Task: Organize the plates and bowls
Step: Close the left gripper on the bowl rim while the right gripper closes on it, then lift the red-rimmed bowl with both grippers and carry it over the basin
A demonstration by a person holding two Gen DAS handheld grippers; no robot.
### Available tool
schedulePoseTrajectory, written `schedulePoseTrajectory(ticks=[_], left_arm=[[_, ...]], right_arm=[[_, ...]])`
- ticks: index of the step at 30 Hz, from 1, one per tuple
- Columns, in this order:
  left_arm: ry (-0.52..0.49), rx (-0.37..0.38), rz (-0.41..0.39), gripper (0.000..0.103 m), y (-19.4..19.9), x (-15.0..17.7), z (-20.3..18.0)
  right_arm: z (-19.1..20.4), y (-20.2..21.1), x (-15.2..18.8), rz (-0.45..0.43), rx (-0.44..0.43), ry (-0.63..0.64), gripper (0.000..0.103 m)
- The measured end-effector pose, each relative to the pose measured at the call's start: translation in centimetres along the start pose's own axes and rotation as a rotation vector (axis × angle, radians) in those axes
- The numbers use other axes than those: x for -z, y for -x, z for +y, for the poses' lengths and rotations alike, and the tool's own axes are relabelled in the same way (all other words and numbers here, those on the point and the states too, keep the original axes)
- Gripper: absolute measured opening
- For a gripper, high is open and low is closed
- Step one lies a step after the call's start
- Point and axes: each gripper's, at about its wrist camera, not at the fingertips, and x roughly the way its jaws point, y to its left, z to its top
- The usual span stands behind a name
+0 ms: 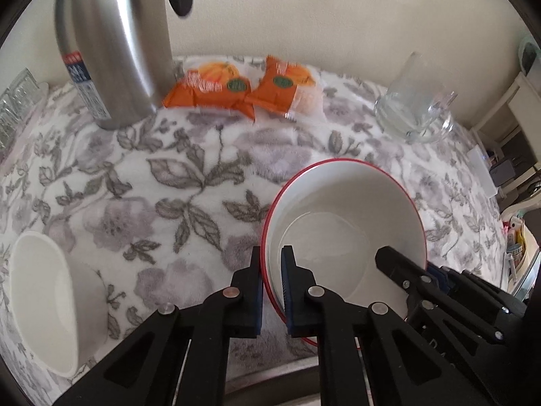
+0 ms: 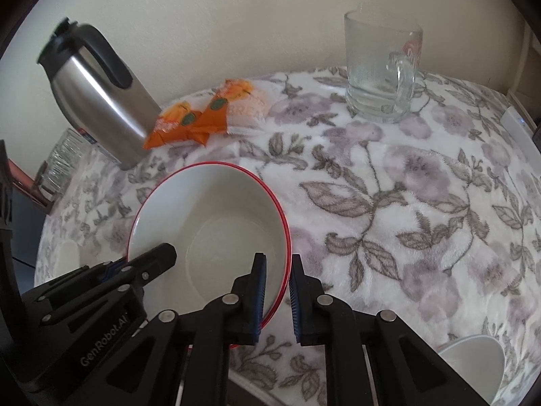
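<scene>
A white bowl with a red rim [image 1: 338, 203] [image 2: 209, 209] sits on the flowered tablecloth [image 1: 152, 176]. My left gripper [image 1: 272, 265] is shut on its left rim, one finger inside and one outside. My right gripper [image 2: 278, 265] is shut on the opposite rim in the same way. In each wrist view, the other gripper's fingers [image 1: 392, 260] [image 2: 162, 253] show across the bowl. A smaller plain white bowl [image 1: 44, 301] [image 2: 473, 362] lies tipped on its side near the table's front edge, apart from both grippers.
A steel thermos jug [image 1: 115, 50] [image 2: 101, 101] stands at the back by the wall. Beside it lie two orange snack packets [image 1: 243, 88] [image 2: 203, 115]. A glass mug [image 1: 409, 101] [image 2: 378, 71] stands at the back. A ribbed glass [image 2: 64, 155] is at the far edge.
</scene>
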Motion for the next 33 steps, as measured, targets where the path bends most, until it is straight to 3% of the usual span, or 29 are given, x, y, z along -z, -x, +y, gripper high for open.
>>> schedulePoseTrajectory(ticks=[10, 33], left_arm=[[0.046, 0.060, -0.182, 0.010, 6.7, 1.3, 0.0], [0.052, 0.086, -0.197, 0.010, 14.9, 10.0, 0.0]], right_arm=[[1.3, 6.8, 1.2, -0.172, -0.014, 0.048, 0.014], [1.0, 14.5, 11.2, -0.226, -0.101, -0.076, 0.015]])
